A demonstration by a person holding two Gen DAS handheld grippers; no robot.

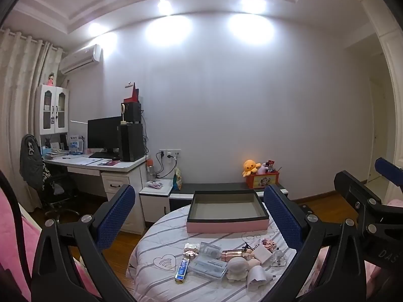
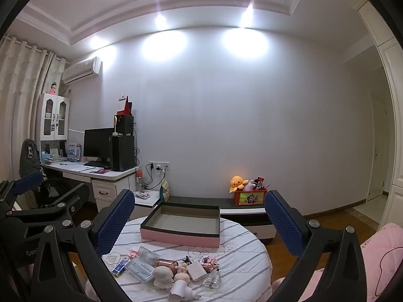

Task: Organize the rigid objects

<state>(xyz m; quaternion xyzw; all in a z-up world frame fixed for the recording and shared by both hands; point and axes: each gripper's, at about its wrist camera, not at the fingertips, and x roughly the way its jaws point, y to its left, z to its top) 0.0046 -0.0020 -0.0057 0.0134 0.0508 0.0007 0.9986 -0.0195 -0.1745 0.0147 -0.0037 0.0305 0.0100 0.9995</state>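
The left gripper [image 1: 199,216] is spread as wide as it goes, its two fingers faced with dimpled blue rubber pads [image 1: 115,216], and it holds and touches nothing. The right gripper [image 2: 199,220] stands equally wide and empty, with the same textured blue pads [image 2: 283,222] on black hinged arms. Below and between both sets of jaws, a heap of small hard things [image 1: 226,261] lies on the near part of a round table covered with a white quilted cloth [image 2: 241,259] with grey stripes: a blue flat stick [image 1: 181,269], a clear plastic case [image 1: 209,266], a shiny rose-gold tube [image 2: 166,263], a white figurine [image 2: 163,278], a white charger block [image 2: 196,270]. Farther back on the cloth sits a shallow rectangular box [image 2: 181,222], pink outside, dark-rimmed, its grey inside bare. Beyond, against the wall, a low bench carries a red box [image 1: 262,179] with an orange plush octopus [image 1: 249,166].
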